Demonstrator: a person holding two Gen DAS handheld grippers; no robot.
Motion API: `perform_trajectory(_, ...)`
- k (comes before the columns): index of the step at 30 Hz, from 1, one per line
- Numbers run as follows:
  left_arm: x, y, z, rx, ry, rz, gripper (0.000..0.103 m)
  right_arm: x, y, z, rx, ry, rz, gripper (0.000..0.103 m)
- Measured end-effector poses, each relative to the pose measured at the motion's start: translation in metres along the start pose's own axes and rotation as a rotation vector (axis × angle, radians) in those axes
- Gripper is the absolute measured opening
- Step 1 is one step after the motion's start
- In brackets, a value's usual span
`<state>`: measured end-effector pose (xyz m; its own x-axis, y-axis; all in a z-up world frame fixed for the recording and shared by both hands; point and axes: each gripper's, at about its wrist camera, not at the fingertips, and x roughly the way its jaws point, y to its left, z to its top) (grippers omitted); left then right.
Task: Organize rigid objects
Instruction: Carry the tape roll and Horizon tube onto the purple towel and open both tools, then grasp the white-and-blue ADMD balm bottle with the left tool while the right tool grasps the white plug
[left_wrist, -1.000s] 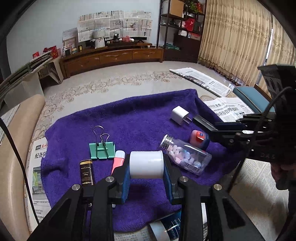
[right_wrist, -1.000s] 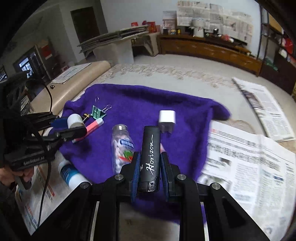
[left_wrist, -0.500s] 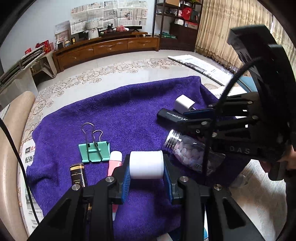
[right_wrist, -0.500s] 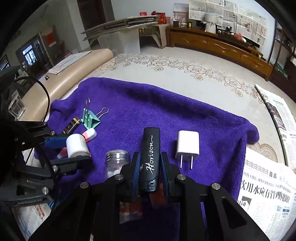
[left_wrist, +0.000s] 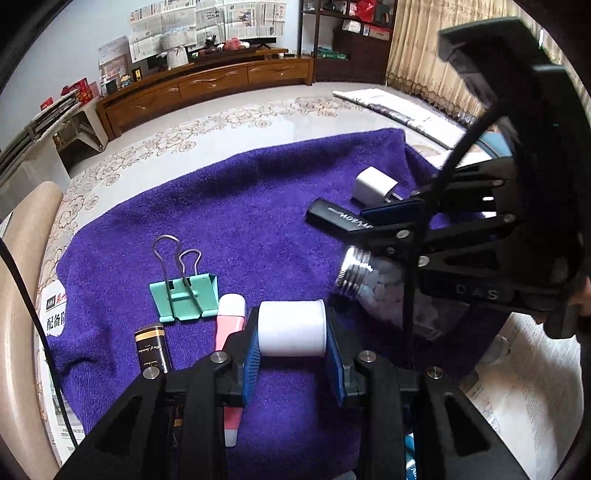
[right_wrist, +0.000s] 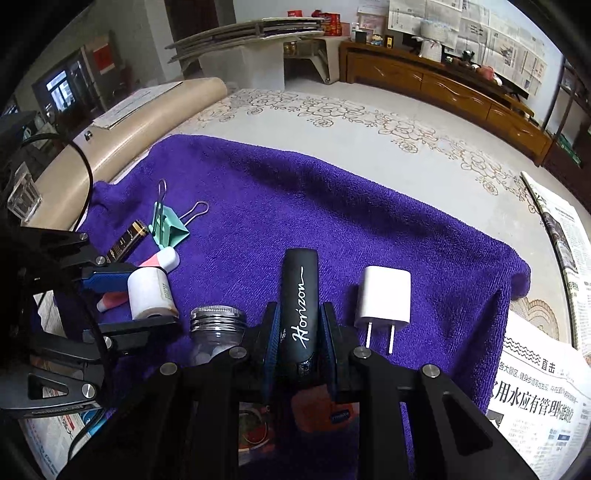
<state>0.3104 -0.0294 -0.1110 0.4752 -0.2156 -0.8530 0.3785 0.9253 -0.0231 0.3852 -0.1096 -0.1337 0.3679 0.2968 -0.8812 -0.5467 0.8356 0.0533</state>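
both tongs (left_wrist: 291, 339) lower, nearer purple towel (left_wrist: 258, 229)

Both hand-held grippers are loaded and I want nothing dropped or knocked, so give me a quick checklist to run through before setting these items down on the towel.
1. Left hand-held gripper clamped on the white roll: ok, pads press both ends.
2. Right hand-held gripper clamped on the black Horizon case: ok.
3. Bare space on the purple towel ahead of both: ok, the far half is free.
4. Clearance beside the case: not ok, the white charger and pill jar sit close on either side.
5. Clearance beside the roll: not ok, the pink tube lies right next to it.
6. Height of either item above the towel: cannot tell.
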Motion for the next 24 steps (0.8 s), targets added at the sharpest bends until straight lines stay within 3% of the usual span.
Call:
perform_trajectory(5,0.002,0.006,0.002,-0.015,0.017,-0.021,0.05,-0.011,-0.001,-0.006,0.001,-0.024,0.008,0.024)
perform_trajectory(7,-0.001,0.007,0.002,-0.023,0.014,-0.025,0.054,-0.019,-0.003,-0.01,0.006,-0.038,0.014,0.036)
perform_trajectory(11,-0.011,0.006,0.002,-0.026,-0.001,-0.005,0.056,-0.043,-0.004,-0.02,0.028,-0.076,0.02,0.037)
perform_trajectory(15,-0.025,-0.001,-0.005,0.006,-0.03,0.036,0.059,-0.079,-0.012,-0.034,0.1,-0.143,0.048,0.057)
perform_trajectory(17,-0.035,-0.005,-0.01,0.017,-0.053,0.035,0.08,-0.097,-0.015,-0.043,0.124,-0.172,0.038,0.068)
perform_trajectory(22,-0.065,-0.019,-0.031,0.077,-0.122,0.078,0.099,-0.135,-0.02,-0.076,0.183,-0.184,-0.018,0.103)
perform_trajectory(24,-0.077,-0.023,-0.042,0.105,-0.15,0.093,0.102,-0.142,-0.018,-0.091,0.193,-0.158,-0.044,0.103)
